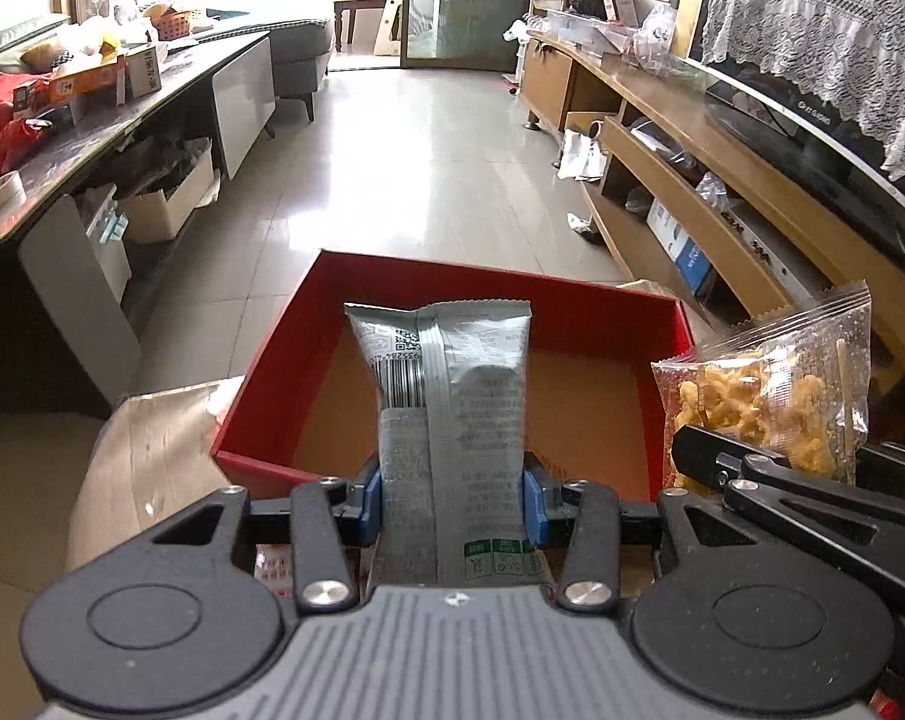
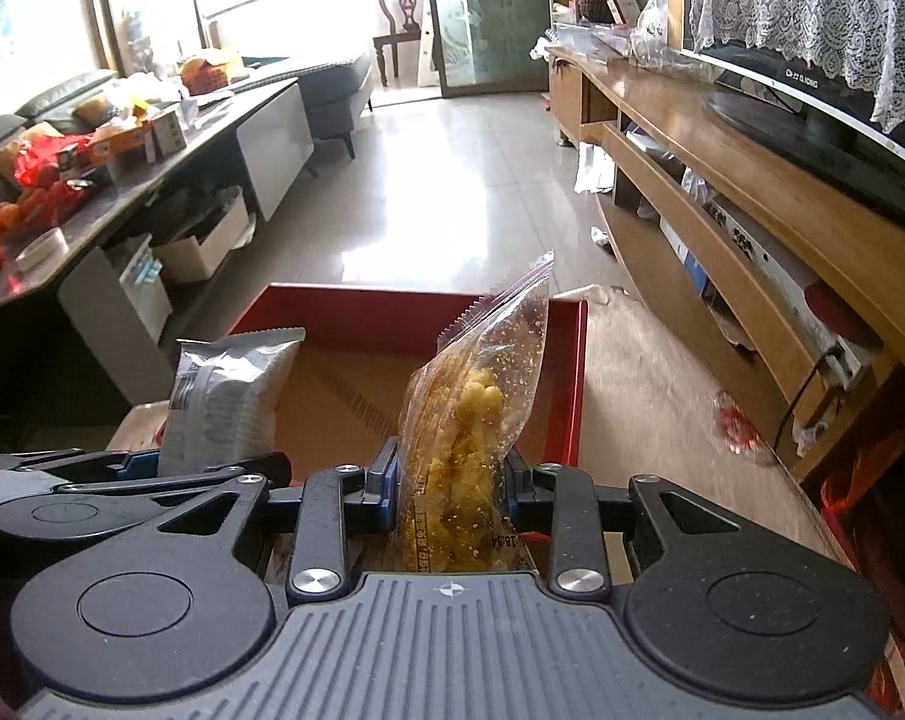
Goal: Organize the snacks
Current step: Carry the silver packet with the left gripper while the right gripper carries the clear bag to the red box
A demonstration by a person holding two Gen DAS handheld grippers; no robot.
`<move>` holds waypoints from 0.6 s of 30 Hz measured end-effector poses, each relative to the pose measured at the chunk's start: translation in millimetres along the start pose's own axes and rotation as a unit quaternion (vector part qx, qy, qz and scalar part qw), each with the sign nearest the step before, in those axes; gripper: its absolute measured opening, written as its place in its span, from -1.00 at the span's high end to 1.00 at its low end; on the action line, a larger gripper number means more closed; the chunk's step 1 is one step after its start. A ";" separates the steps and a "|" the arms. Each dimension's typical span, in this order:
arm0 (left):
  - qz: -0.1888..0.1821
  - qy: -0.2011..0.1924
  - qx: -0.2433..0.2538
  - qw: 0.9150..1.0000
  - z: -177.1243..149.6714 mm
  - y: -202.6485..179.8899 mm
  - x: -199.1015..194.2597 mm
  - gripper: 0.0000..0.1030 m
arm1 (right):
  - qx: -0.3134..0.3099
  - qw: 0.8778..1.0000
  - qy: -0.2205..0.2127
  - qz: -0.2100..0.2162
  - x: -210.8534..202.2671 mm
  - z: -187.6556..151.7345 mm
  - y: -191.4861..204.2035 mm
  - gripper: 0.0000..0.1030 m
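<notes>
In the near middle of both wrist views sits a red box [image 1: 566,312], open-topped, with red walls and a bare brown cardboard floor; nothing lies on the part of that floor that shows. It rests on a cardboard-covered tabletop [image 1: 146,450], whose pale brown surface shows to the left of the box in the left view and to the right of it in the right view [image 2: 650,384]. Beyond the box a glossy tiled floor [image 1: 416,138] runs to the far end of the room, with a long wooden TV cabinet [image 1: 722,180] along the right side and a cluttered dark table [image 1: 92,126] along the left.

Over the near edge of the box, the left gripper [image 1: 452,495] pinches a silver snack packet [image 1: 452,378] low on its body between its blue pads [image 1: 371,498]. The packet stands upright with its printed back seam and barcode facing the camera, its crimped top reaching up across the far wall of the box.

Just to the right, the right gripper [image 2: 452,480] is clamped on a clear bag of yellow fried snacks [image 2: 470,420], also gripped near its lower end. That bag stands upright and leans a little to the right, its serrated top edge rising above the far wall of the box. In each view the other packet appears beside the held one: the clear bag at the right edge of the left view [image 1: 770,396], the silver packet at the left of the right view [image 2: 224,402]. The two packets are side by side and apart.
</notes>
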State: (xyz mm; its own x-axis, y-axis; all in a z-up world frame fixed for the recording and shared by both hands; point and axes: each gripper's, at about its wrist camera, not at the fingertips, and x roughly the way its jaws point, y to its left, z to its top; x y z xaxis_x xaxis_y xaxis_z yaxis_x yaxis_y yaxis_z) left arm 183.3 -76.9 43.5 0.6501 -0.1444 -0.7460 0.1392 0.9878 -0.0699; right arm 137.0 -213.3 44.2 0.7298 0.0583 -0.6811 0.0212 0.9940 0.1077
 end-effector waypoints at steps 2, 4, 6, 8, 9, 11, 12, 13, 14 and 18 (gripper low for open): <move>0.004 0.000 0.002 1.000 5.3 -1.6 7.2 0.20 | 0.000 1.000 0.001 -0.001 8.0 4.5 -0.9 0.27; 0.009 -0.002 0.005 1.000 10.2 -2.2 14.3 0.21 | -0.001 1.000 0.000 -0.002 16.2 8.8 -1.0 0.27; 0.013 -0.003 0.006 1.000 14.6 -3.2 22.8 0.22 | -0.001 1.000 0.000 -0.001 21.7 10.7 -2.4 0.27; 0.017 -0.002 0.008 1.000 19.3 -4.9 29.9 0.23 | 0.000 1.000 0.001 0.000 29.5 14.1 -2.8 0.26; 0.020 -0.002 0.008 1.000 22.0 -4.9 34.4 0.23 | 0.001 1.000 0.001 0.000 34.5 16.1 -3.2 0.26; 0.024 -0.002 0.010 1.000 25.7 -5.1 42.5 0.23 | 0.007 1.000 0.001 0.006 42.2 18.9 -4.3 0.26; 0.027 -0.001 0.011 1.000 27.1 -5.1 48.1 0.23 | 0.010 1.000 0.003 0.009 47.5 20.2 -5.1 0.26; 0.028 0.001 0.012 1.000 27.8 -4.7 52.6 0.23 | 0.011 1.000 0.003 0.011 51.4 20.4 -5.9 0.26; 0.030 0.004 0.013 0.999 28.2 -4.3 58.2 0.23 | 0.012 1.000 0.005 0.012 55.8 20.8 -6.4 0.26; 0.040 0.015 0.015 0.999 29.2 -2.9 80.2 0.23 | 0.021 0.999 0.015 0.020 77.0 18.9 -9.4 0.26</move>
State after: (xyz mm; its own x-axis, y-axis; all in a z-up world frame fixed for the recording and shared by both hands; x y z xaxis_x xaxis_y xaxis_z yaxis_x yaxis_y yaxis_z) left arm 256.9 -93.0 3.2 0.6372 -0.0632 -0.7681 0.1108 0.9938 0.0101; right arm 205.9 -219.9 4.4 0.7094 0.1015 -0.6974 0.0215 0.9860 0.1655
